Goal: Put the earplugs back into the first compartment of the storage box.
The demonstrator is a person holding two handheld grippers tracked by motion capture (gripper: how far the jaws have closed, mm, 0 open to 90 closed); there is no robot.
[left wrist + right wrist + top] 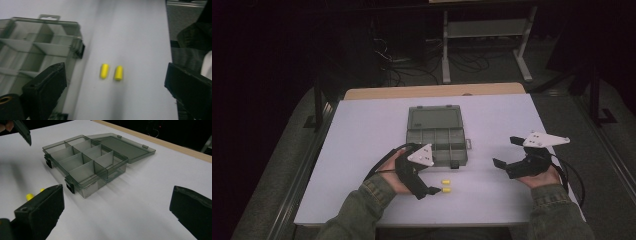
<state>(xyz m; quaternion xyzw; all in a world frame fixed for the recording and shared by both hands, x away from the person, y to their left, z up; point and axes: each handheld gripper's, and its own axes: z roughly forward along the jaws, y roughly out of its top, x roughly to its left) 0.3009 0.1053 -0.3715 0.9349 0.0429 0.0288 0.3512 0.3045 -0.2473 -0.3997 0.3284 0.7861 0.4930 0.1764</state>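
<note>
Left gripper (435, 183) held low over the white table (362, 130), jaws spread wide with nothing pinched. Seen along those jaws in the left gripper view: two yellow plugs (111, 72) lying side by side on the table, just apart from each other, ahead of the gap and well clear of both pads. In the high view, nearer plug (446, 190) just off the lower jaw tip, farther plug (444, 181) a little beyond it. Beside the left jaw, smoky clear compartment box (37, 47), lid (125, 145) folded flat back, compartments empty as far as visible. Right gripper (508, 152) resting at the table's right side, jaws likewise gaping and empty, pointed toward the box, which sits ahead of and between those jaws in the right gripper view, plugs peeking past the left jaw.
</note>
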